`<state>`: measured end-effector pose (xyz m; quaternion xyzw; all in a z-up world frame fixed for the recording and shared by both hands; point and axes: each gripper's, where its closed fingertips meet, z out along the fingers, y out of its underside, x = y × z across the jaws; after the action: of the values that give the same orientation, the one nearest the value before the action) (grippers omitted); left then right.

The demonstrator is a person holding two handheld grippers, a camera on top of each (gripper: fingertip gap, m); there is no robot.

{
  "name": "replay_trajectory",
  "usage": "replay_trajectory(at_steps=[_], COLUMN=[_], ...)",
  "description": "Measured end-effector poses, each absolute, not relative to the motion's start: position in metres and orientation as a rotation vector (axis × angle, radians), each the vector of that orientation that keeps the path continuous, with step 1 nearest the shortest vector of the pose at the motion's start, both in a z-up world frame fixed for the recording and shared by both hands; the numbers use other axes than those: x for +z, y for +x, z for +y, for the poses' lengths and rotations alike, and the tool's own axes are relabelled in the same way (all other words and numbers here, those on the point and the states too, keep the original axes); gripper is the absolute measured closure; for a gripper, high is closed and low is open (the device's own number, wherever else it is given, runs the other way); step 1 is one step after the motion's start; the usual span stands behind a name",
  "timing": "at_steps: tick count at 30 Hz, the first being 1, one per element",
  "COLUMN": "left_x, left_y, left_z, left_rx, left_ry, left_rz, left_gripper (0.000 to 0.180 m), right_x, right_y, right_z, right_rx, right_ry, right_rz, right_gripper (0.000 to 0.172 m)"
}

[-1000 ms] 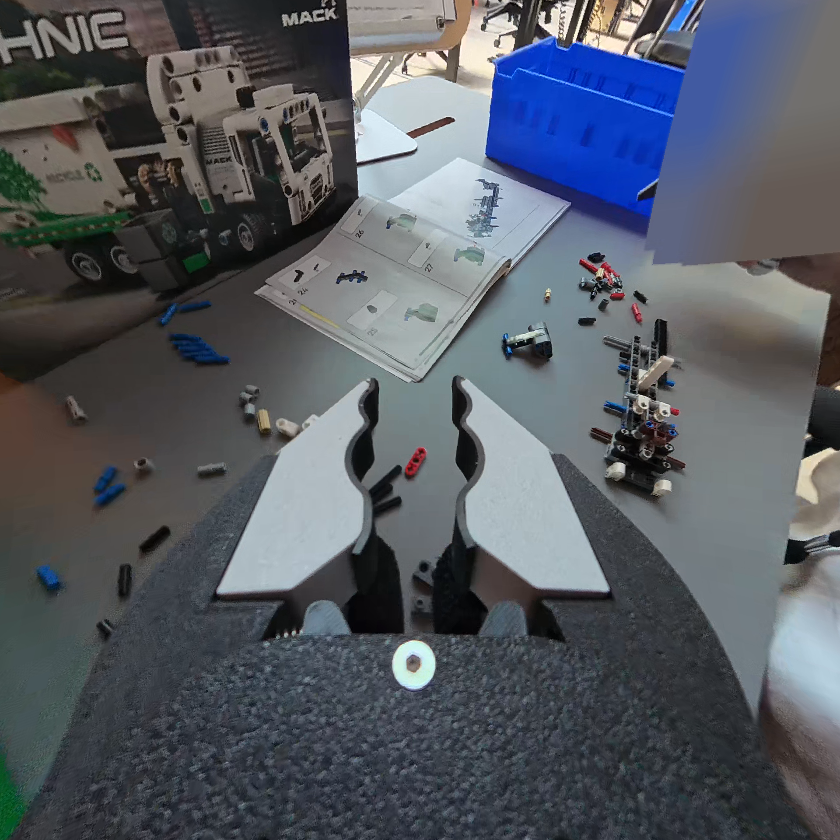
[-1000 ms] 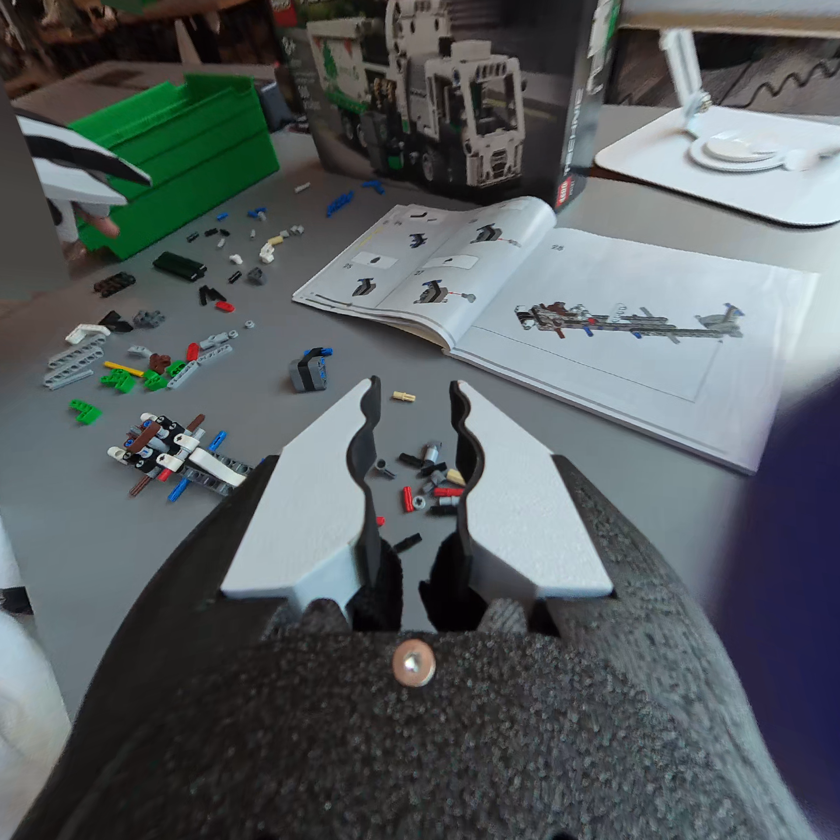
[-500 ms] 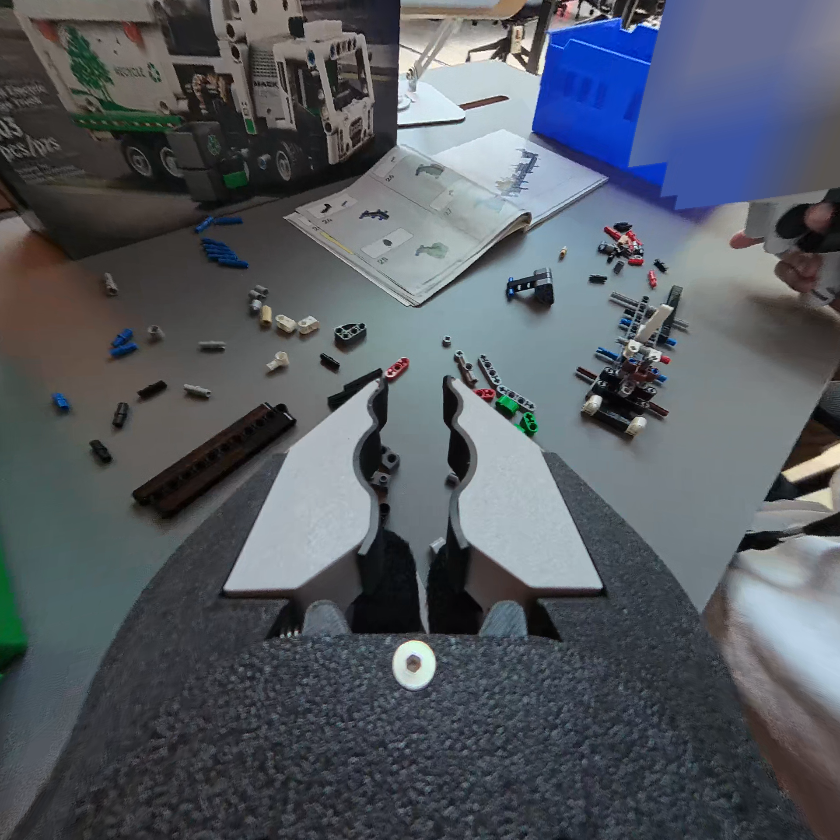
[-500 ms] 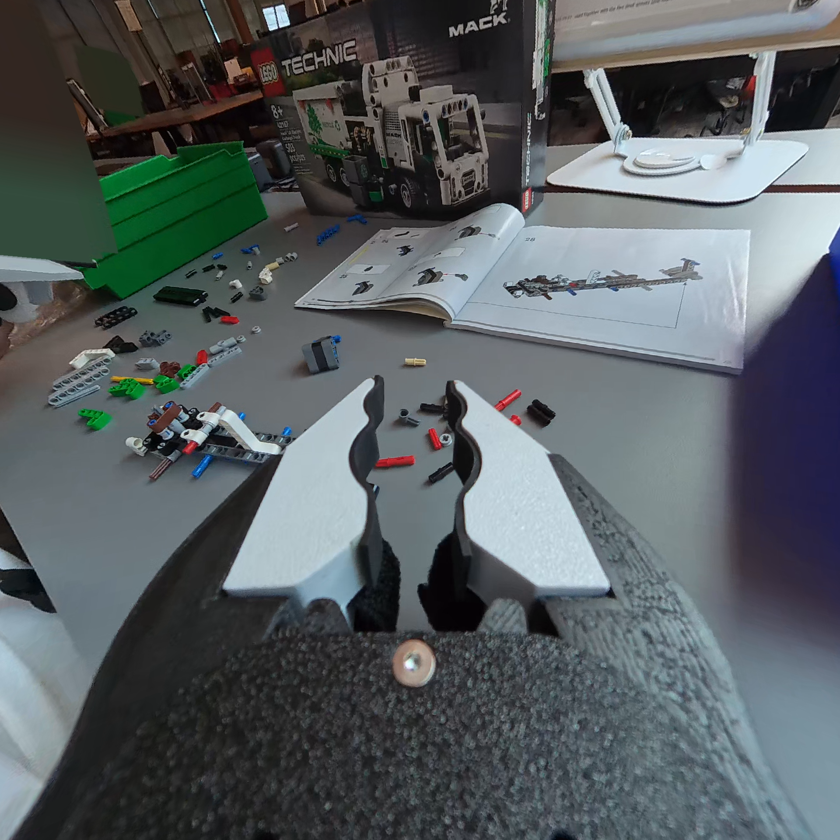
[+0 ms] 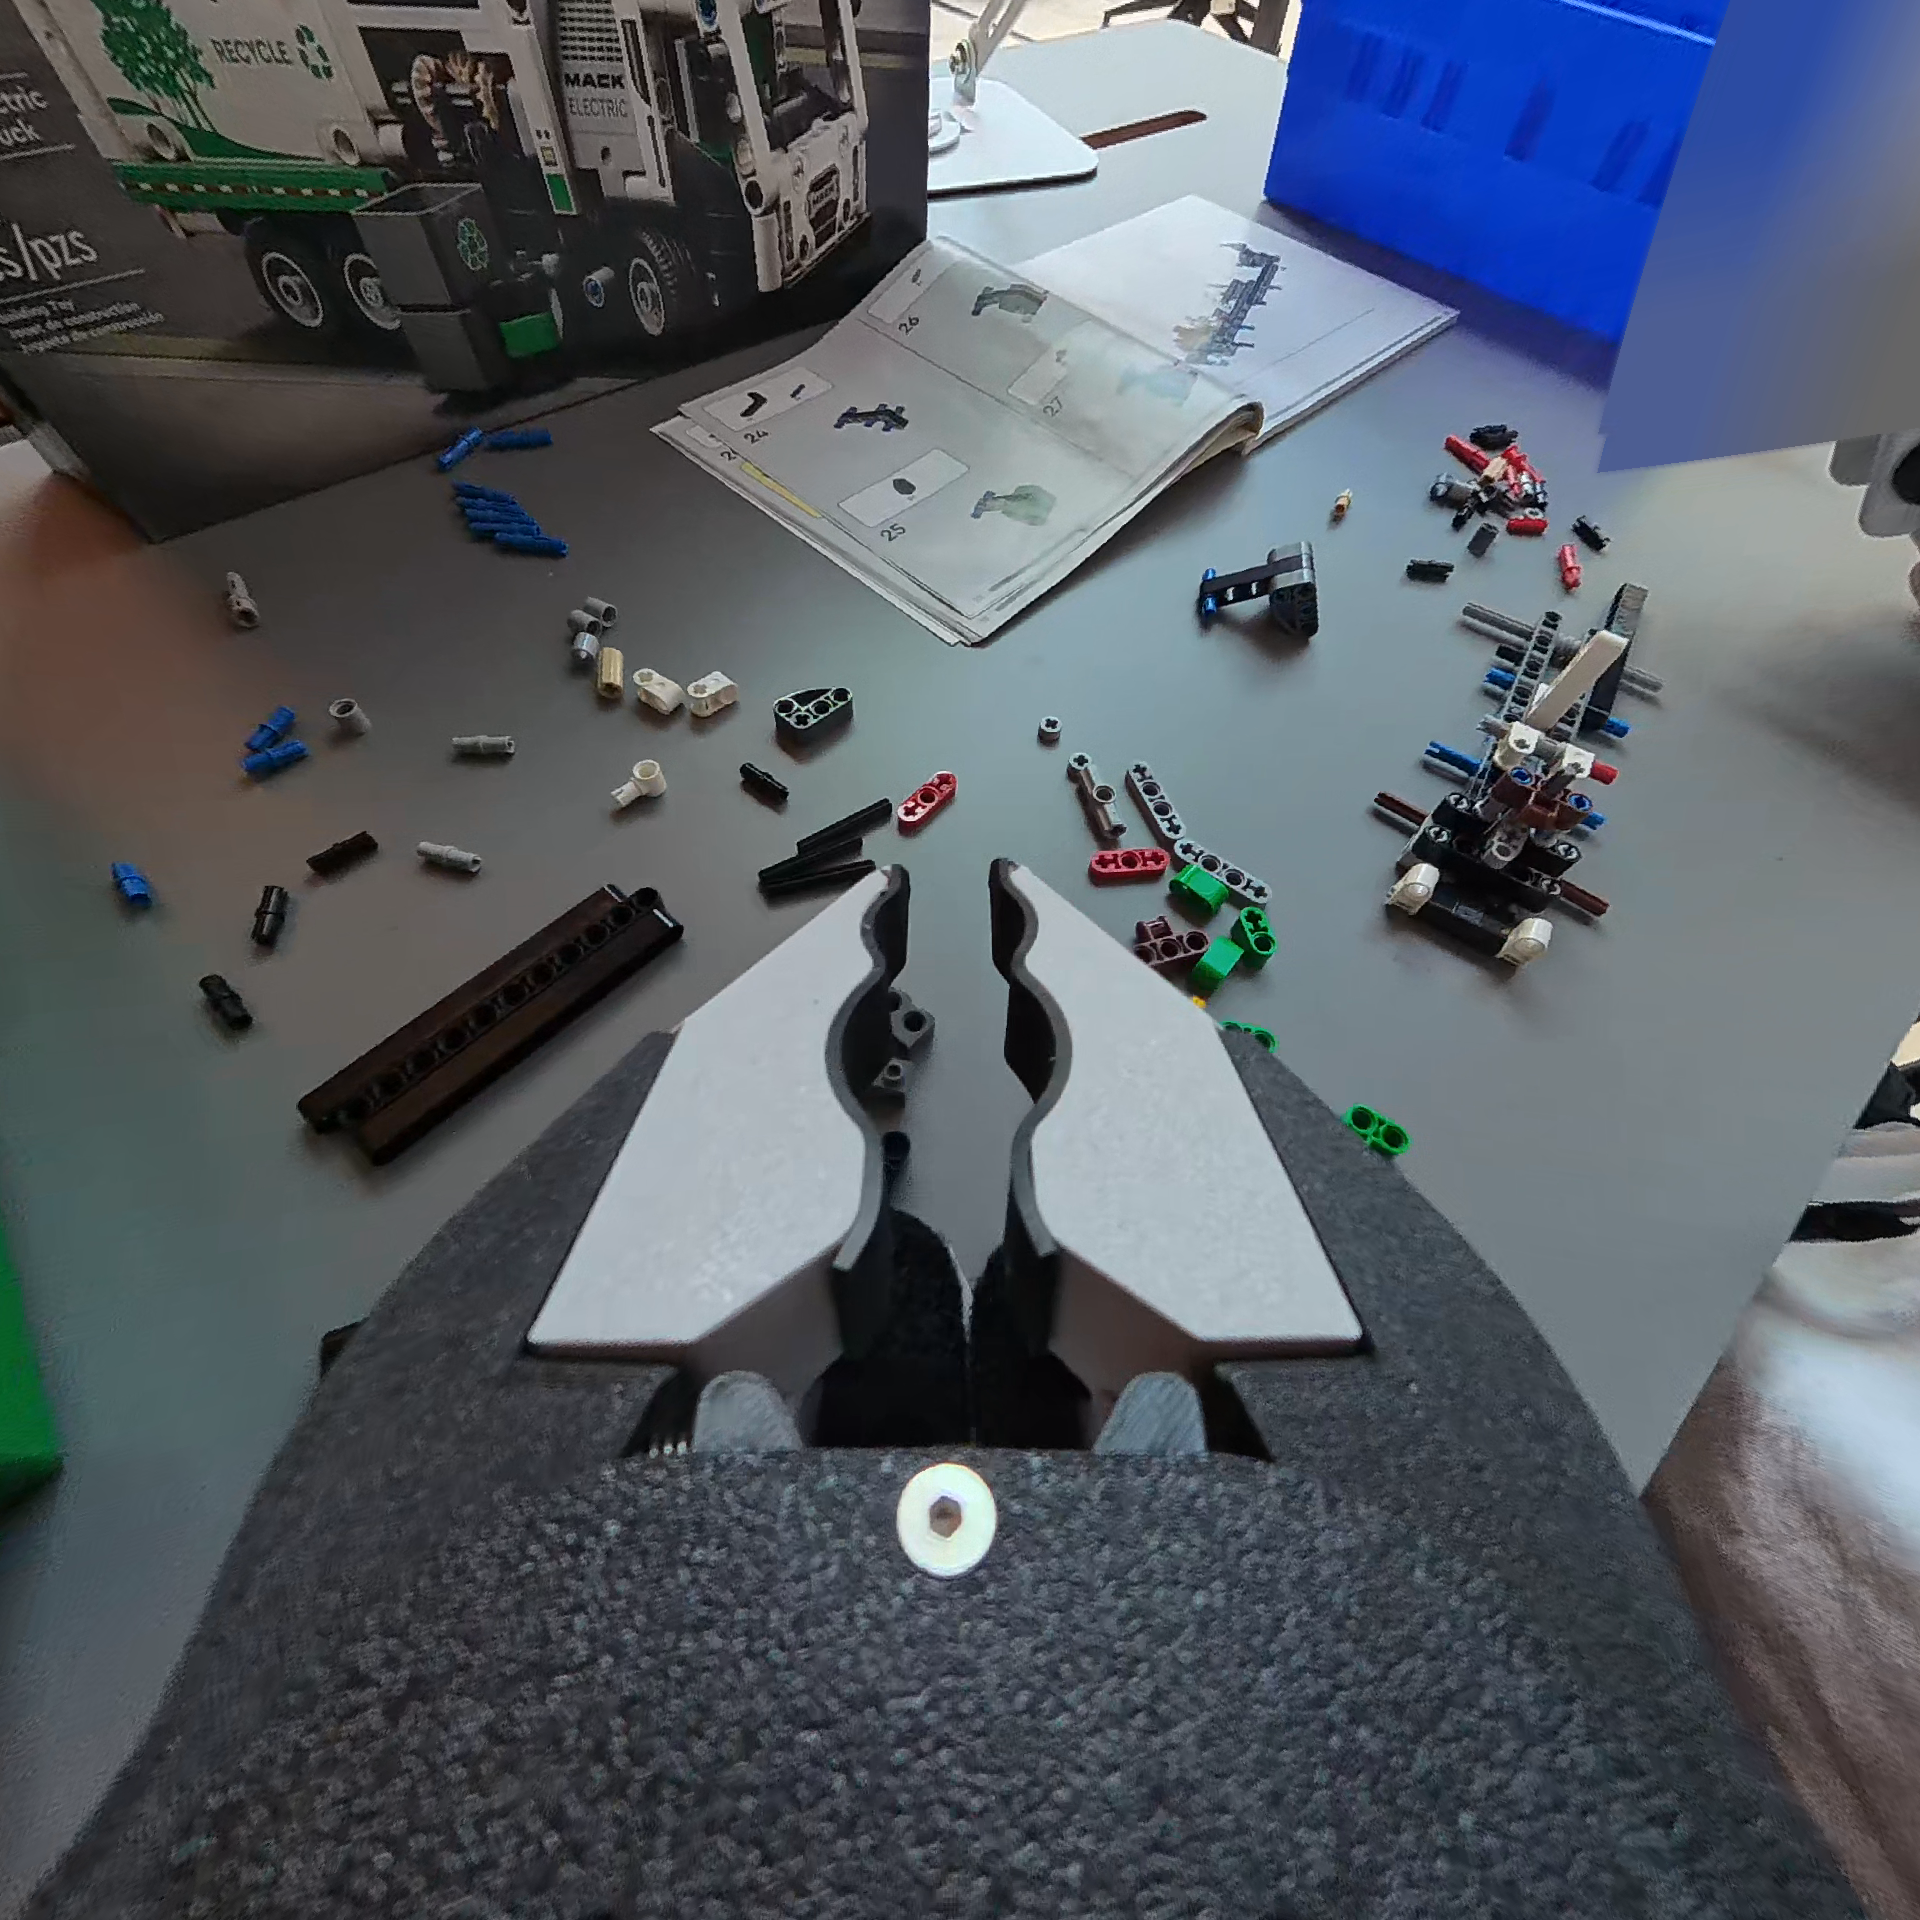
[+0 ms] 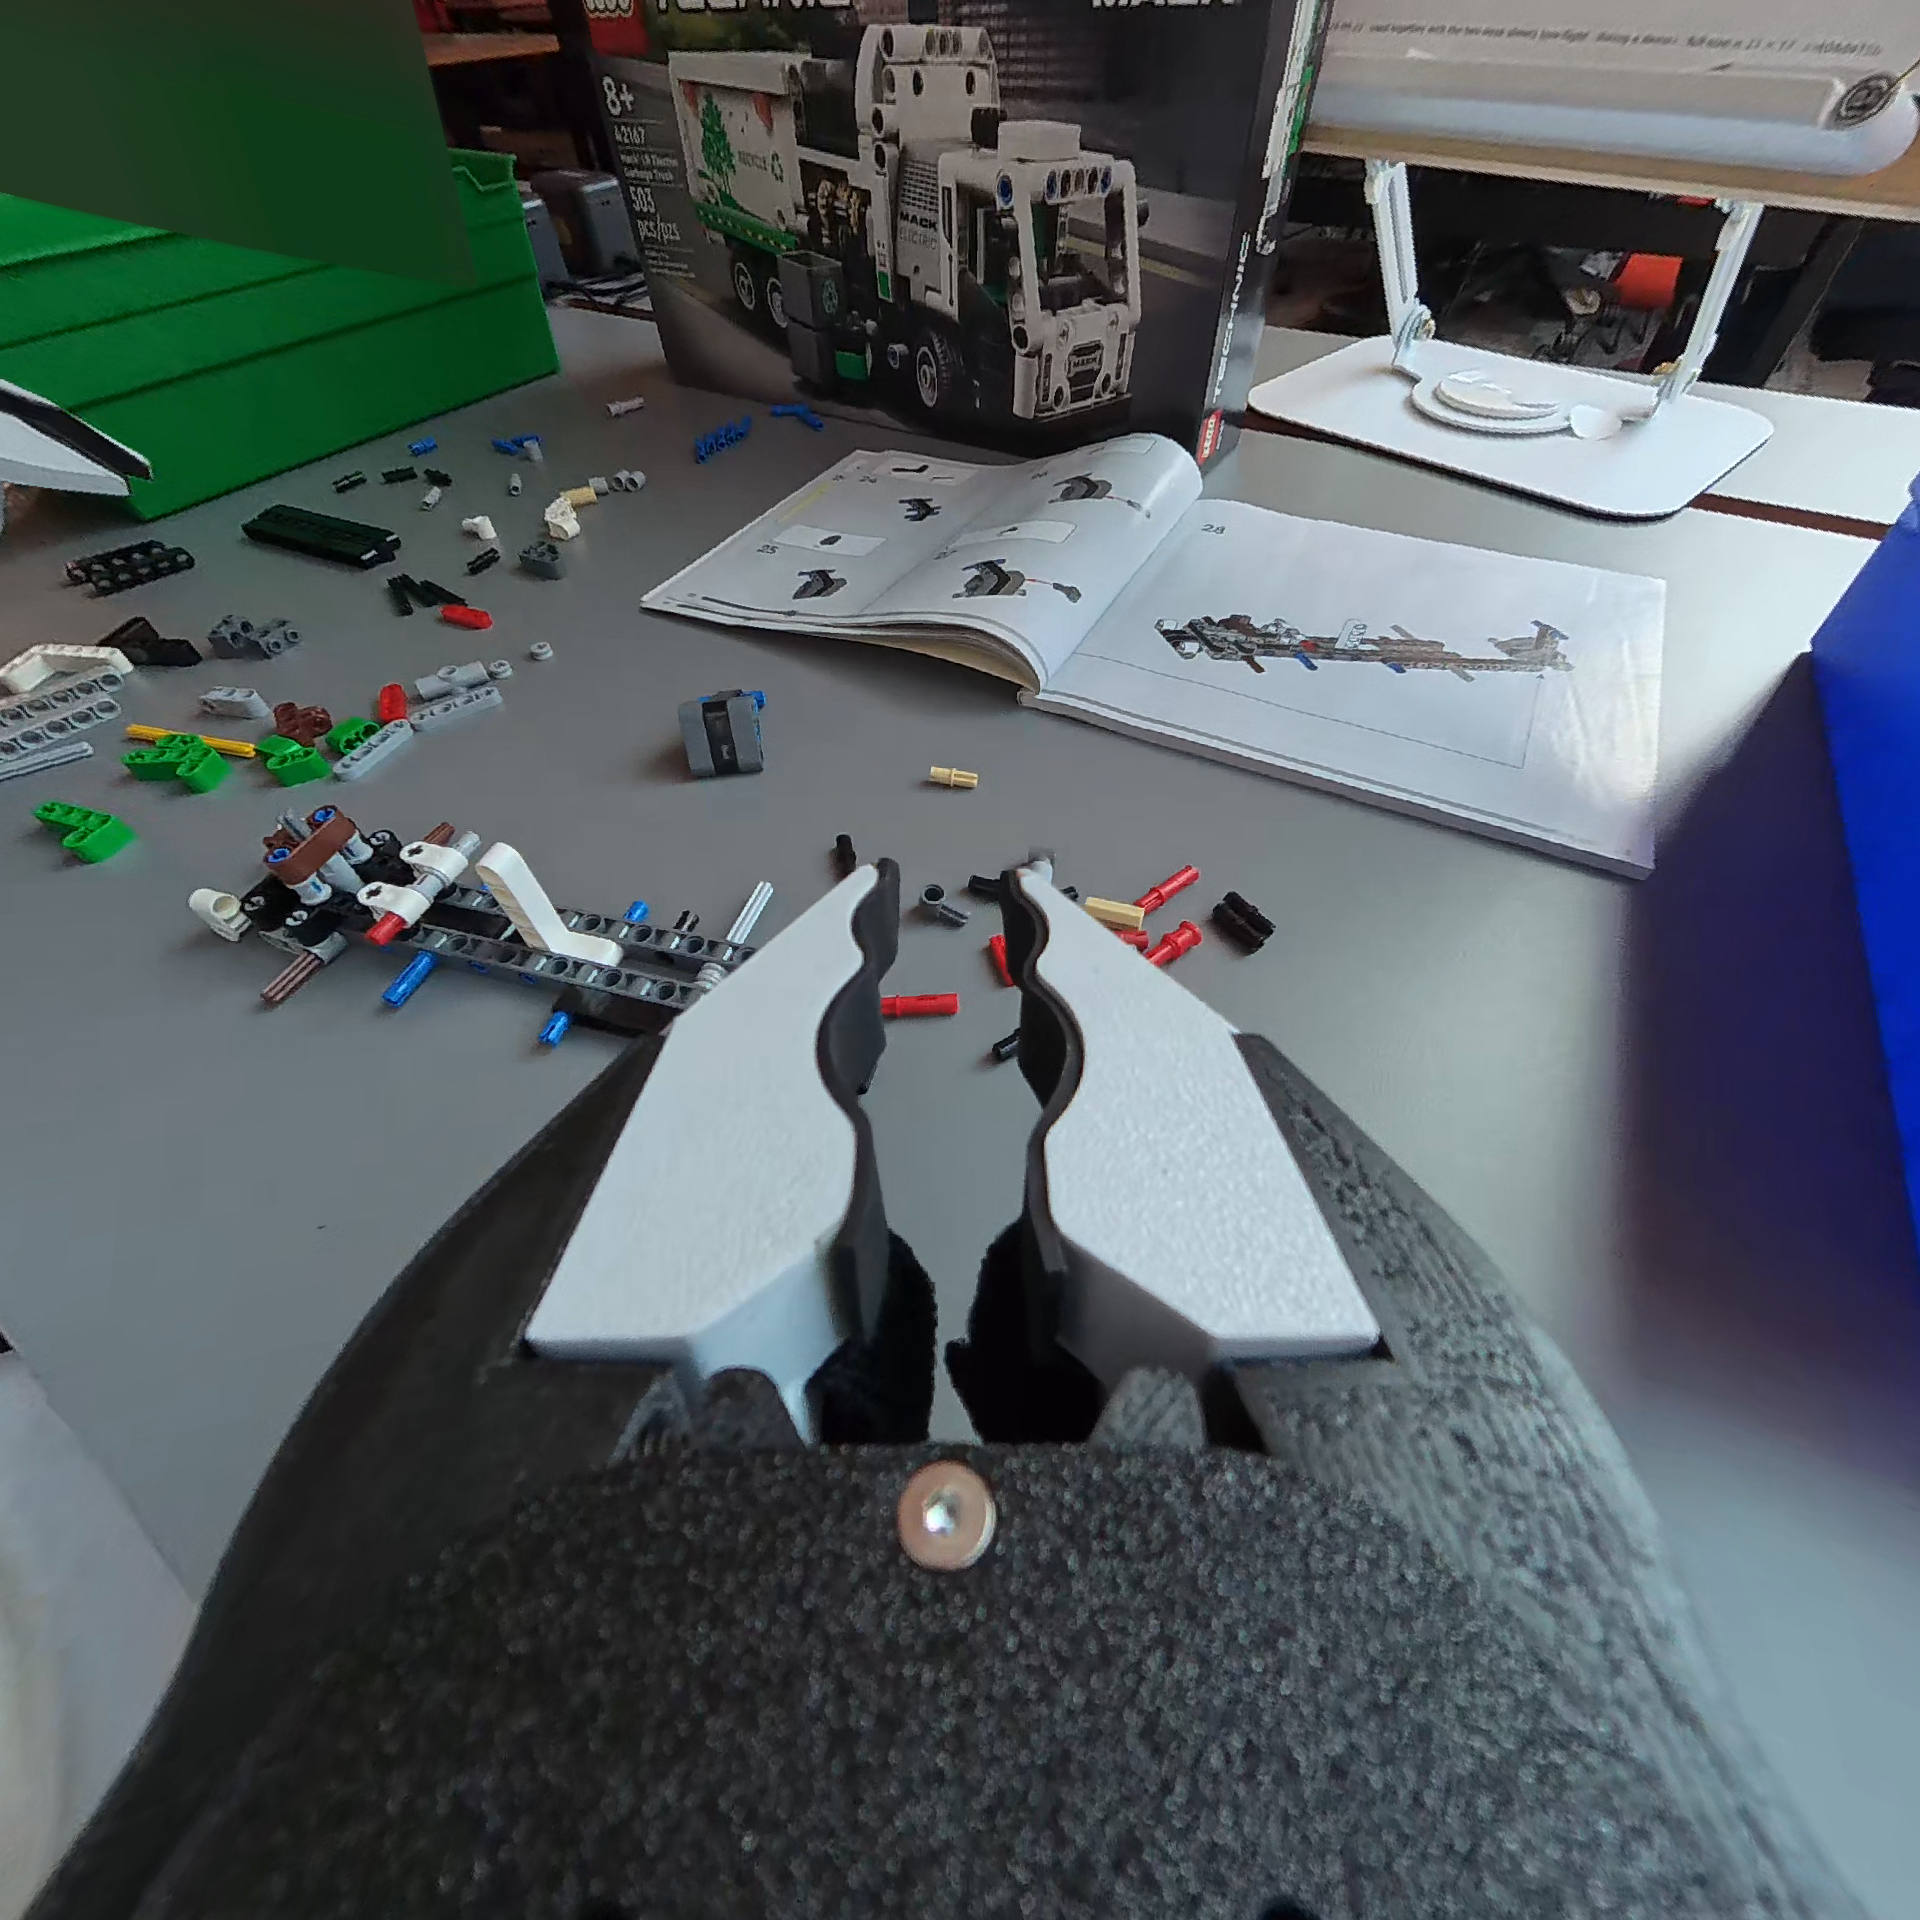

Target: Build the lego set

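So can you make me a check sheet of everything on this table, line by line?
Surface: grey table, strewn with small building pieces.
Job's things: part-built frame model; open instruction booklet; box with a truck picture.
Clutter: blue pins, long dark beam, green connectors, red pins.
Grippers: left gripper open, holding nothing, above dark grey pieces; right gripper open, holding nothing, over a red pin.
Cables: nothing seen.
Surroundings: green bin, blue bin, white stand.

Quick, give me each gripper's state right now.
Left gripper: open, narrow gap, holding nothing; small dark grey connectors lie on the table beneath.
Right gripper: open, holding nothing, above loose red pins.
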<state>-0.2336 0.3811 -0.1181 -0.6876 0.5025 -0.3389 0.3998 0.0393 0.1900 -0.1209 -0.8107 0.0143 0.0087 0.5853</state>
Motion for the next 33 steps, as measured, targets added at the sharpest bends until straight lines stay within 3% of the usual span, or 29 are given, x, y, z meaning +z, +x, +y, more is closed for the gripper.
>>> replay_trajectory(at_steps=[13,22,33], left_x=[-0.134,-0.158,-0.182], left_y=[-0.237,-0.246,-0.224], left_z=[0.422,0.499,0.522], left_rx=[-0.705,-0.353,-0.293], left_ry=[-1.853,-2.15,-2.339], left_rz=[1.242,1.127,1.063], left_gripper=[0.165,0.151,0.15], right_x=[-0.125,-0.121,-0.114], right_y=[0.044,0.05,0.058], right_z=[0.193,0.191,0.188], right_rx=[0.085,0.13,0.1], right_ry=[-1.915,-1.879,-1.83], right_rz=[0.076,0.125,0.162], right_gripper=[0.153,0.154,0.157])
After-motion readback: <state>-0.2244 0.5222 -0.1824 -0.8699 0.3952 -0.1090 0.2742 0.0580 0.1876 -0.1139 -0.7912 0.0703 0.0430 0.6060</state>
